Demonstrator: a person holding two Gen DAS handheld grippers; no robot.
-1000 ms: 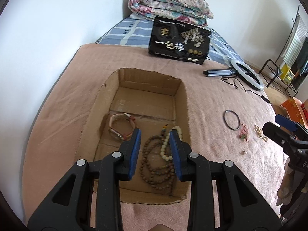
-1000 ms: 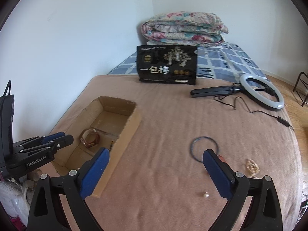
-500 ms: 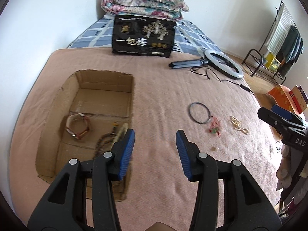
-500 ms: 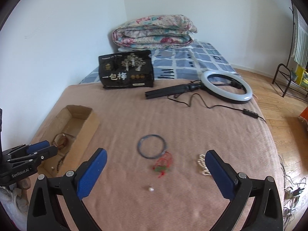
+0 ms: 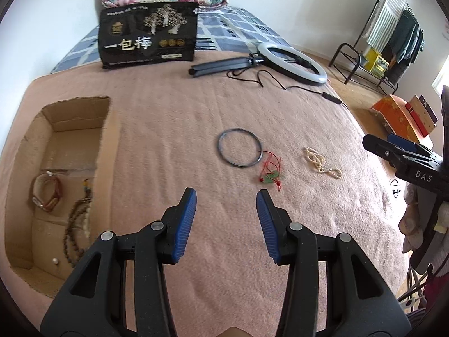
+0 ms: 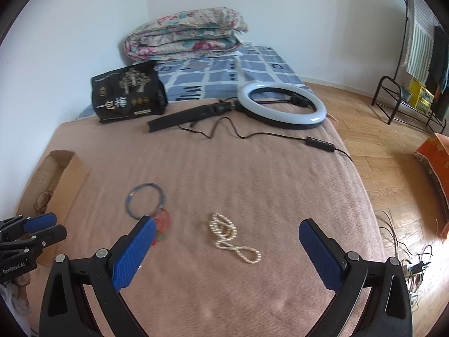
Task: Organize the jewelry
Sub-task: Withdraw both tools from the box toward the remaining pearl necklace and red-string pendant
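Bedroom: bed, folded quilt

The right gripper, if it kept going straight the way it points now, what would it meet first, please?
Probably the pearl necklace on the pink blanket: it lies between the right gripper's open fingers, nothing before it, though depth is uncertain.

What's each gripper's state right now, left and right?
Left gripper: open, holding nothing; its jaws have just been opening.
Right gripper: open wide, holding nothing; pearl necklace lies on the blanket beyond.
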